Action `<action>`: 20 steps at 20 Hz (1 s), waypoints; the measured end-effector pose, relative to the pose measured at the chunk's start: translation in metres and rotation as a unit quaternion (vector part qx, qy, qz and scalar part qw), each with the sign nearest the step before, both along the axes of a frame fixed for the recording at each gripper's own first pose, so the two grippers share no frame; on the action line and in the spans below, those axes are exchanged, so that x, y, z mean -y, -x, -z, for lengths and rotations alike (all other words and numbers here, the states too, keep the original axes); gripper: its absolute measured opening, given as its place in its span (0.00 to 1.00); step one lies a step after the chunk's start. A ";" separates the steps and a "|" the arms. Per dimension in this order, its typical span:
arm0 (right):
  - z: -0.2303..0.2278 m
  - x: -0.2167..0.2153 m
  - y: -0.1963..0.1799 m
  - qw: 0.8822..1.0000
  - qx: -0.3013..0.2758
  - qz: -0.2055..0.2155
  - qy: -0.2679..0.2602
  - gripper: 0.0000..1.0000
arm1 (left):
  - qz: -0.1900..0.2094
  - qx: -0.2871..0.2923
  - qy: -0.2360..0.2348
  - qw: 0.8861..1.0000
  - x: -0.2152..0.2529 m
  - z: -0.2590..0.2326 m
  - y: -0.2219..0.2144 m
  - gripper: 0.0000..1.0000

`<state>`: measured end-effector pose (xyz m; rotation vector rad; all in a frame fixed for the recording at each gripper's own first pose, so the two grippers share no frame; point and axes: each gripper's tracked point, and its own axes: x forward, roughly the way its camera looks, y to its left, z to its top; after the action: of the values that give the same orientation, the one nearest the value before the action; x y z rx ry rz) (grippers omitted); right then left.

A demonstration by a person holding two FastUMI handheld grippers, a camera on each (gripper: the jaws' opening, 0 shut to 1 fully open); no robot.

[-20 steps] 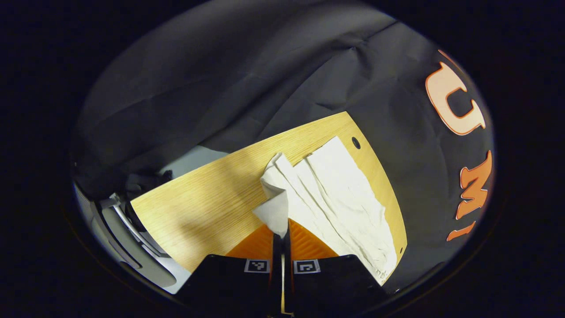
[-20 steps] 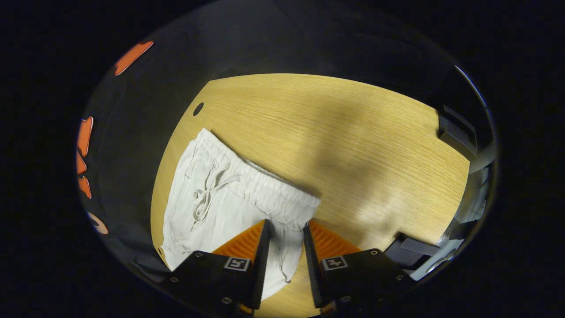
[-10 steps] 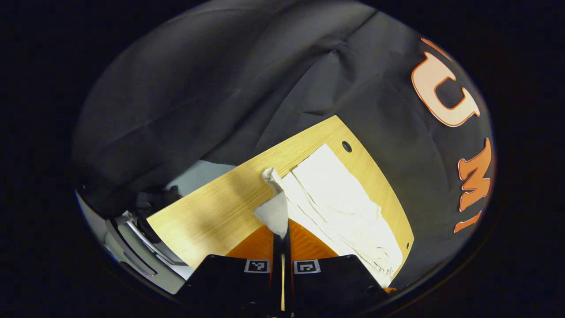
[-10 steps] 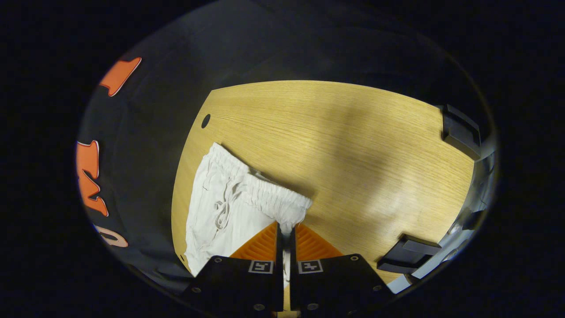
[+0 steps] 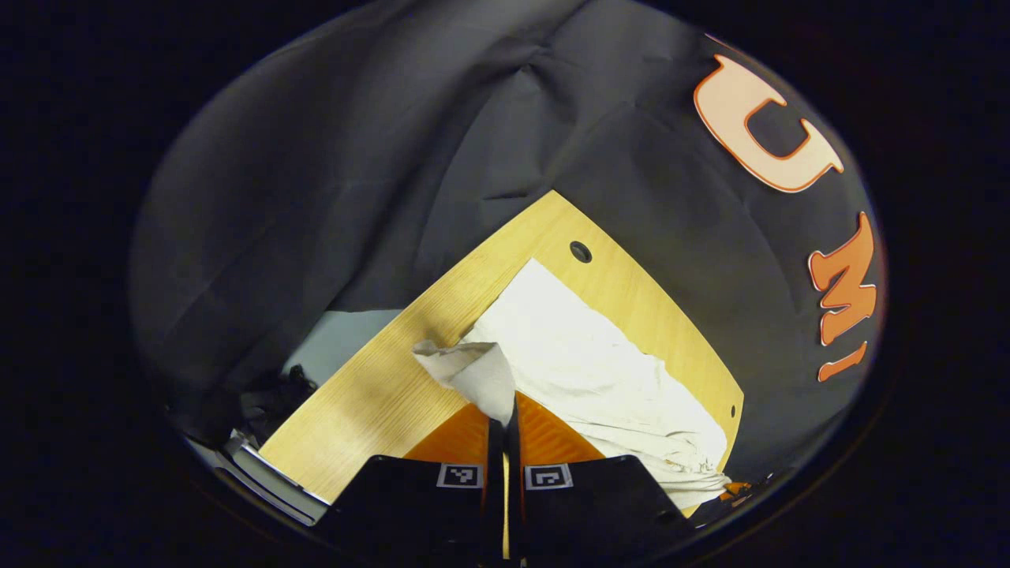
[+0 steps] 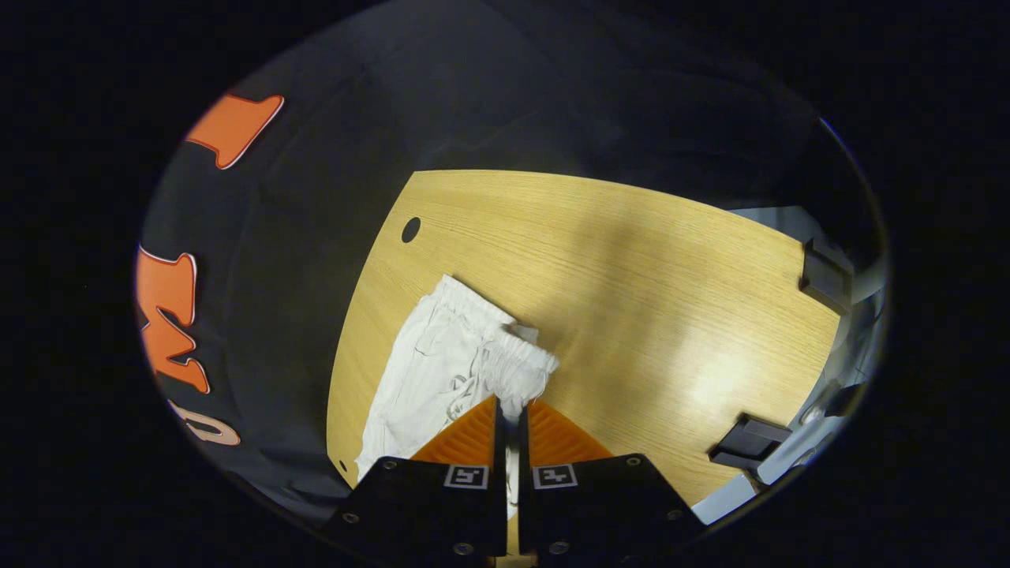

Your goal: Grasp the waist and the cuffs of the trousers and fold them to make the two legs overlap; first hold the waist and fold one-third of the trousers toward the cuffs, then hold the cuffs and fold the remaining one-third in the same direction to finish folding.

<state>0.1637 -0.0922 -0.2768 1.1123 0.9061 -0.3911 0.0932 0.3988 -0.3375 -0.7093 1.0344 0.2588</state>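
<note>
With the left gripper [image 5: 505, 410] clenched on a cuff [image 5: 473, 371] and the right gripper [image 6: 511, 410] clenched on the waist [image 6: 517, 367], the trousers [image 5: 600, 371] extend from the left fingers toward 2 o'clock across the table [image 6: 631, 268].

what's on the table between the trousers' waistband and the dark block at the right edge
Nothing: in the right gripper view, bare wooden table runs from the waistband of the trousers to the dark block.

White trousers [image 5: 600, 371] lie crumpled along the far side of the wooden table [image 6: 647, 268]. Gathered waist w/ drawstring [image 6: 517, 367] raised at one corner; cuff end [image 5: 473, 371] lifted too, prob. one leg only.
</note>
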 end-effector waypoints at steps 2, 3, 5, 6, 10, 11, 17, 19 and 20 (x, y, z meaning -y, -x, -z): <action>-0.007 -0.002 -0.011 1.000 -0.001 -0.003 0.003 0.06 | 0.014 0.000 0.018 1.000 0.004 -0.004 -0.022 0.06; -0.009 -0.002 -0.016 1.000 -0.005 -0.003 0.007 0.06 | 0.021 -0.004 0.022 1.000 0.004 -0.004 -0.031 0.07; -0.013 -0.004 -0.030 1.000 -0.010 -0.001 0.008 0.06 | 0.033 -0.005 0.021 0.999 0.001 0.000 -0.050 0.06; -0.015 -0.007 -0.036 1.000 -0.010 -0.002 0.006 0.06 | 0.037 -0.009 0.020 0.999 -0.002 0.006 -0.058 0.05; -0.020 -0.012 -0.068 1.000 -0.019 0.001 -0.001 0.06 | 0.044 -0.027 0.030 0.998 -0.013 0.022 -0.082 0.06; -0.022 -0.013 -0.077 1.000 -0.020 0.003 -0.003 0.06 | 0.050 -0.030 0.031 0.998 -0.016 0.027 -0.089 0.06; -0.014 -0.022 -0.125 0.999 -0.029 0.011 -0.030 0.06 | 0.108 -0.058 0.033 0.992 -0.020 0.042 -0.124 0.06; -0.009 -0.023 -0.142 0.999 -0.028 0.017 -0.037 0.06 | 0.131 -0.071 0.028 0.988 -0.016 0.047 -0.136 0.06; -0.005 -0.024 -0.148 0.999 -0.028 0.019 -0.040 0.06 | 0.139 -0.075 0.026 0.987 -0.017 0.047 -0.141 0.06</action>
<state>0.3113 -0.0677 -0.2720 1.1977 0.9587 -0.4224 0.2339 0.4158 -0.3840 -0.5890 1.2724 0.0431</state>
